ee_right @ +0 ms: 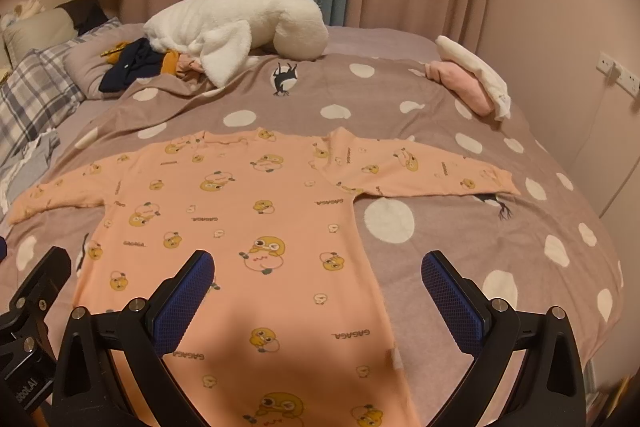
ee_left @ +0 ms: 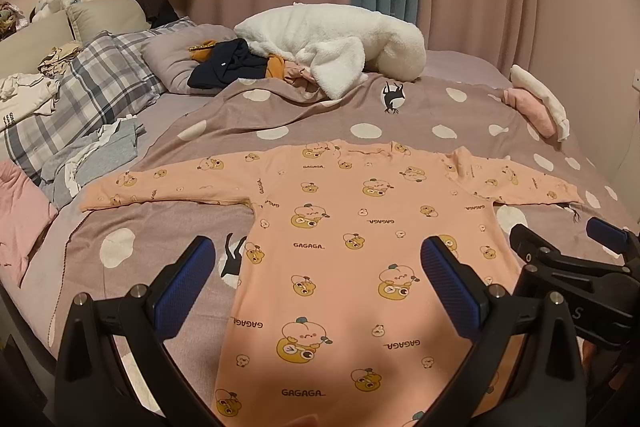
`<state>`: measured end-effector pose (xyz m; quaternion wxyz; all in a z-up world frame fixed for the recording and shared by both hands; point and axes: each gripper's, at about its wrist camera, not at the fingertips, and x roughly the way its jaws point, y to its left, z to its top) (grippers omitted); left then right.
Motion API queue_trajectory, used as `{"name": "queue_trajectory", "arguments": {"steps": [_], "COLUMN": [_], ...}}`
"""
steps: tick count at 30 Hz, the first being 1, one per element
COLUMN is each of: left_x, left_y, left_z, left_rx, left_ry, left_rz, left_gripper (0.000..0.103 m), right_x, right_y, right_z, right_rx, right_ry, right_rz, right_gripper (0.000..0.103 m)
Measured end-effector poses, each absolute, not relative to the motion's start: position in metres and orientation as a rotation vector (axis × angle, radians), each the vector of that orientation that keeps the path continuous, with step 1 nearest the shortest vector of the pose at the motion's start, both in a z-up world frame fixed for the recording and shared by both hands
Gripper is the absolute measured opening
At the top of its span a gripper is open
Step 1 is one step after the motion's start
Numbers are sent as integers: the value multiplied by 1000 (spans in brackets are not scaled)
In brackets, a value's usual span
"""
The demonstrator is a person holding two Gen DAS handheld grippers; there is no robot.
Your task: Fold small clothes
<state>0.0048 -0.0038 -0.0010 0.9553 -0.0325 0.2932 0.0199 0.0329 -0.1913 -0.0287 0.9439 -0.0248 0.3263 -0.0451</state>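
Shirt [ee_left: 360, 239], peach with cartoon prints and "GAGAGA" lettering, lies flat on the blanket [ee_left: 320, 115] with both sleeves stretched out sideways, neckline at the far end and hem nearest the cameras; the left gripper [ee_left: 318, 279] hangs above its lower half with jaws wide apart, nothing between them, its left finger over bare blanket just outside the body's edge and its right finger over the fabric; the right gripper [ee_right: 318, 287] also has its jaws spread and empty, its left finger over the fabric and its right finger over bare blanket beyond the body's other edge; in the left wrist view the right gripper shows beside the left one's right finger, low at the frame edge; whether either tool touches the cloth I cannot tell; straight ahead of both jaws, past the neckline, a white fleece [ee_left: 332, 43] lies bunched on the bed beside a dark garment [ee_left: 228, 65]; ahead and to the right a pink and white bundle [ee_right: 472, 83] sits near the bed's edge; ahead and to the left lies a plaid pillow [ee_left: 92, 83].
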Motion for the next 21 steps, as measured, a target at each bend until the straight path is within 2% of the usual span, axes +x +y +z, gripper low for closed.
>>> {"name": "queue_trajectory", "arguments": {"steps": [21], "left_x": [6], "left_y": [-5], "left_z": [-4], "left_rx": [-58], "left_ry": [600], "left_rz": [49], "left_gripper": [103], "right_x": [33], "right_y": [-191], "right_z": [-30], "right_rx": [-48], "right_ry": [669], "right_rz": [-92], "right_gripper": [103]}}
